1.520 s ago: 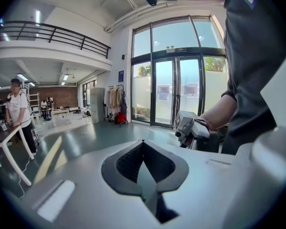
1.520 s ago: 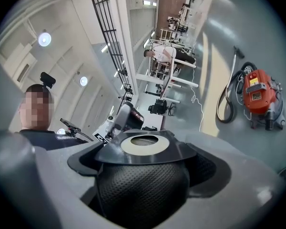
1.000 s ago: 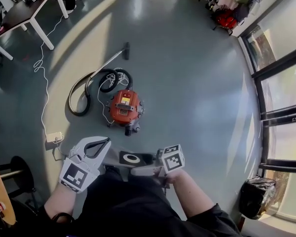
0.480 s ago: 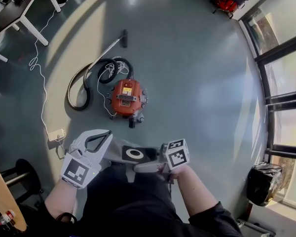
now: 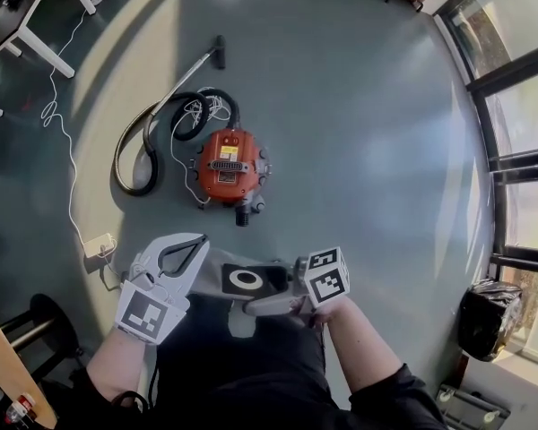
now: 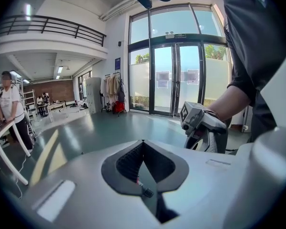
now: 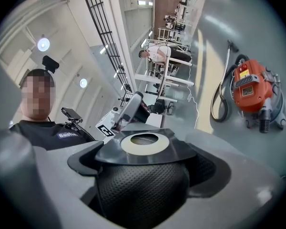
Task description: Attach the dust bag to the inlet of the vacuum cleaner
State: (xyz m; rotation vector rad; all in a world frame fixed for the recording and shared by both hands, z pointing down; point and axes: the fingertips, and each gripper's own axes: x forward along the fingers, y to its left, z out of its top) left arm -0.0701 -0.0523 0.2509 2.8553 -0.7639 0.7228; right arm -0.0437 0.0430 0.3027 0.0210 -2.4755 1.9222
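Setting: large hall with a glossy grey-blue floor [image 5: 359, 150] and glass doors [image 5: 520, 106] along one side. A white-legged table [image 5: 36, 47] stands in a far corner, and a black bin bag [image 5: 484, 316] sits by the doors.

Item 1: red canister vacuum cleaner [image 5: 230, 170], standing on the floor. Its dark hose [image 5: 130, 164] is looped beside it, and the wand [image 5: 184, 79] lies stretched away towards the table.

Item 2: white cable [image 5: 69, 177], trailing across the floor to a power strip [image 5: 99, 246].

Item 3: dust bag [image 5: 245, 279], black fabric, with a flat dark collar [image 7: 144, 149] carrying a pale ring round its opening. It is held in the air close to the person's body, well apart from the vacuum cleaner and on its near side.

Item 4: right gripper [image 7: 145, 151]. Its jaws are clamped on the dust bag's fabric just under the collar, which rests across the jaw tips.

Item 5: left gripper [image 5: 197, 242]. Its jaws are pressed together with nothing between them. It is carried beside the dust bag without touching it.
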